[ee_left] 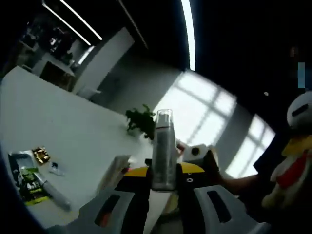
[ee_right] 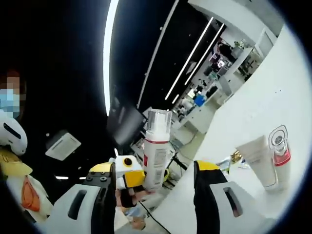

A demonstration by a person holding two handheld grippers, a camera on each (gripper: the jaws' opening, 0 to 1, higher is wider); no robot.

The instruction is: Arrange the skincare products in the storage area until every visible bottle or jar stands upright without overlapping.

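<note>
Left hand-held gripper [ee_left: 165, 195] is raised clear of the counter [ee_left: 73, 141] and clamps a grey bottle [ee_left: 164, 151] with a clear cap between its jaws, the bottle standing upright along the jaw line. Beyond it the counter runs away wide and bare to a far edge, where a small plant [ee_left: 141, 121] sits; near the left edge lie a green packet [ee_left: 30, 183], a tube [ee_left: 51, 191] and a small dark-and-gold item [ee_left: 41, 155], well apart from the jaws. Right hand-held gripper [ee_right: 155, 187] is also lifted and tilted, and a white bottle [ee_right: 156, 156] with a red band and clear cap stands between its jaws, though whether they grip it I cannot tell. On the counter [ee_right: 287, 87] to its right stand a white tube [ee_right: 259, 163] and a pink-banded bottle [ee_right: 281, 153], just beside each other near the edge.
</note>
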